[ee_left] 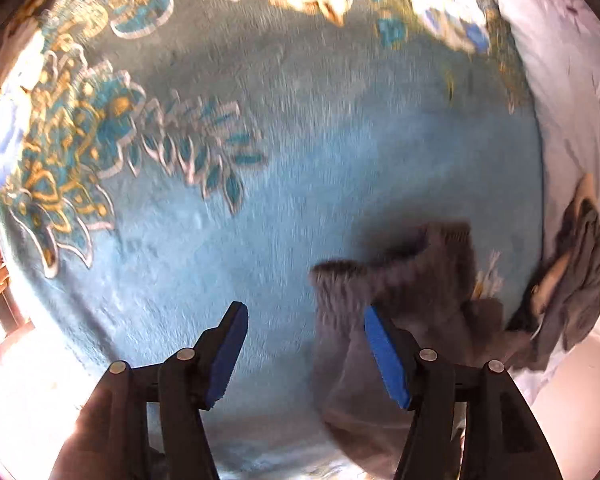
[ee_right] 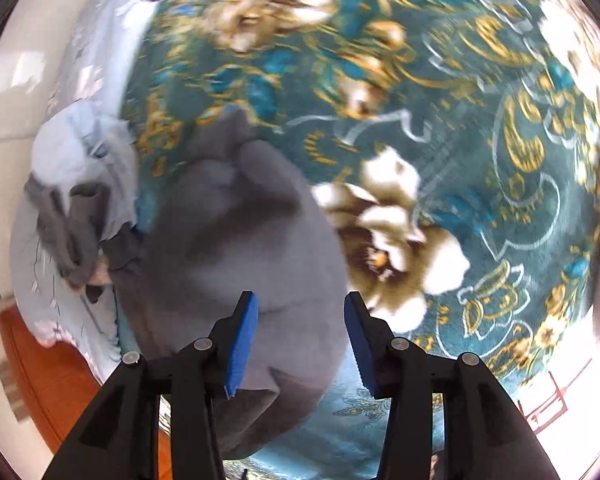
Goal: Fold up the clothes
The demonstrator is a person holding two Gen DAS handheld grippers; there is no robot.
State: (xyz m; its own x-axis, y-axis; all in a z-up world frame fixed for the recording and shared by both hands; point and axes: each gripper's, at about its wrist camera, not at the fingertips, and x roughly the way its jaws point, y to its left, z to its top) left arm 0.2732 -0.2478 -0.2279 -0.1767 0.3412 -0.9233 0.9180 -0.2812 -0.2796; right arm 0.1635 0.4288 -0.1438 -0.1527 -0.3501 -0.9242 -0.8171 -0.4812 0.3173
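A grey knitted garment (ee_right: 236, 240) lies bunched on a teal flowered blanket (ee_right: 480, 184). In the left wrist view the same grey garment (ee_left: 404, 280) shows a ribbed cuff at the lower right, blurred by motion. My left gripper (ee_left: 306, 354) hovers open above the blanket, its right finger in front of the garment's edge, nothing between the blue pads. My right gripper (ee_right: 300, 344) is open over the near part of the garment, pads apart, holding nothing.
A crumpled dark grey cloth (ee_right: 72, 224) lies beside a pale flowered pillow or quilt (ee_right: 84, 64) at the left; in the left wrist view the cloth (ee_left: 572, 280) sits at the right edge. An orange-brown wooden floor (ee_right: 40, 376) shows below the bed edge.
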